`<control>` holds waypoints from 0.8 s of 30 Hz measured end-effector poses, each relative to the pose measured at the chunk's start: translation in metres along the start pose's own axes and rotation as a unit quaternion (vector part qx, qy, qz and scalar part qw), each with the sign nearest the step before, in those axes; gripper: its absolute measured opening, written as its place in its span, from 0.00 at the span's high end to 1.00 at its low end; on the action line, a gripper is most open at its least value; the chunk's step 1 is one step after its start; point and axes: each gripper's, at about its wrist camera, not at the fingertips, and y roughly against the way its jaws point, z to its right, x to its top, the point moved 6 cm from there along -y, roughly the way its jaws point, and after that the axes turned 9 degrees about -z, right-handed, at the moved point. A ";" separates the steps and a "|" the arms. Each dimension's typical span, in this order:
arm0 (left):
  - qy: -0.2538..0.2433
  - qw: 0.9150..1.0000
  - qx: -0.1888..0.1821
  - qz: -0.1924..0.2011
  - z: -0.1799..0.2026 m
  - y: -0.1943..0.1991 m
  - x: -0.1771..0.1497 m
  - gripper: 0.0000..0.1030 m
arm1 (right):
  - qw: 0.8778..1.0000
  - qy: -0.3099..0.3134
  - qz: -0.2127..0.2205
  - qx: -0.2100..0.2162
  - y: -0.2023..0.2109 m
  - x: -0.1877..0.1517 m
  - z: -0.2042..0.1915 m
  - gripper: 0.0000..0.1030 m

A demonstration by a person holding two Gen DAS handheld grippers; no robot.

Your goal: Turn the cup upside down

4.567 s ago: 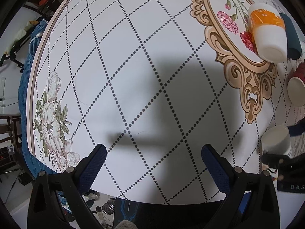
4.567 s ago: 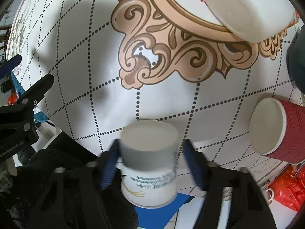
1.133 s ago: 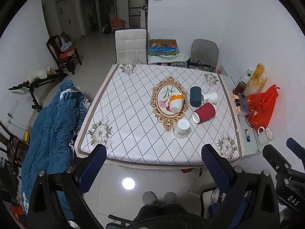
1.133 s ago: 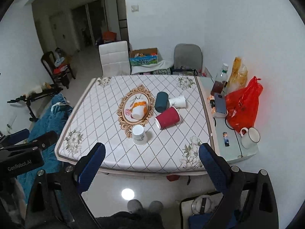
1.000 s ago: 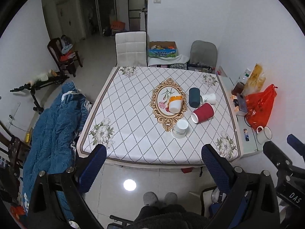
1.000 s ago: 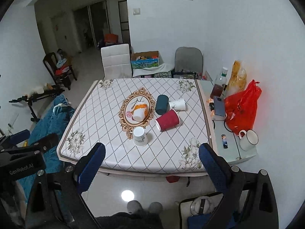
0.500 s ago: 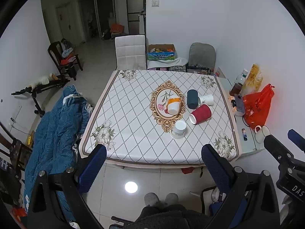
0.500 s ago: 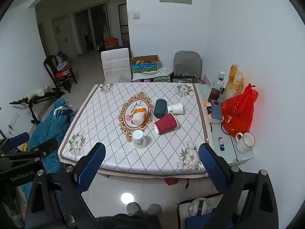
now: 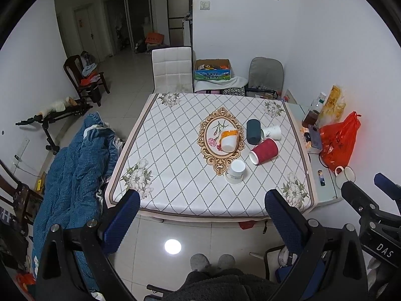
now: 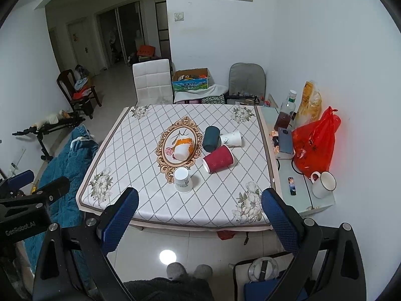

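Note:
A white paper cup [image 9: 235,171] stands upside down on the patterned table [image 9: 175,195], near its front edge; it also shows in the right wrist view [image 10: 182,179]. My left gripper [image 9: 201,217] is open and empty, held well back from the table, above the floor. My right gripper [image 10: 199,213] is also open and empty, equally far back. Neither touches any cup.
On the table lie an orange-and-white cup [image 9: 228,139], a dark teal cup [image 9: 253,131], a red ribbed cup [image 9: 264,151] and a small white cup [image 9: 272,132], all on their sides. A side shelf [image 10: 300,188] holds a mug, bottle and red bag. Blue bedding [image 9: 72,175] lies left.
Since 4.6 s ago the right gripper has let go of the white cup, which stands upside down. Both grippers have pulled far back and are still drifting back and upward.

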 end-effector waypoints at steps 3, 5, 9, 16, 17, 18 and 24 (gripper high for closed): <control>0.000 1.000 0.000 0.001 -0.001 0.002 0.000 0.01 | 1.000 0.000 0.000 0.000 0.000 0.000 0.001 0.03; 0.000 1.000 -0.001 0.001 -0.001 0.002 0.001 0.01 | 1.000 -0.001 0.000 -0.001 -0.001 0.000 0.001 0.03; 0.001 1.000 -0.001 0.001 -0.001 0.002 0.000 0.01 | 1.000 -0.003 -0.002 0.001 -0.002 0.001 0.002 0.03; 0.002 1.000 0.000 0.002 0.001 0.005 0.000 0.01 | 1.000 -0.005 0.000 0.000 -0.001 0.000 0.003 0.03; 0.001 1.000 0.001 0.003 0.001 0.005 0.001 0.01 | 1.000 -0.006 0.000 0.000 -0.001 0.000 0.003 0.03; 0.001 1.000 0.002 0.003 0.001 0.005 0.001 0.01 | 1.000 -0.007 0.000 0.001 0.000 -0.001 0.003 0.03; 0.003 1.000 0.003 0.006 0.006 0.008 0.001 0.01 | 1.000 -0.010 -0.003 0.004 -0.001 -0.003 0.005 0.03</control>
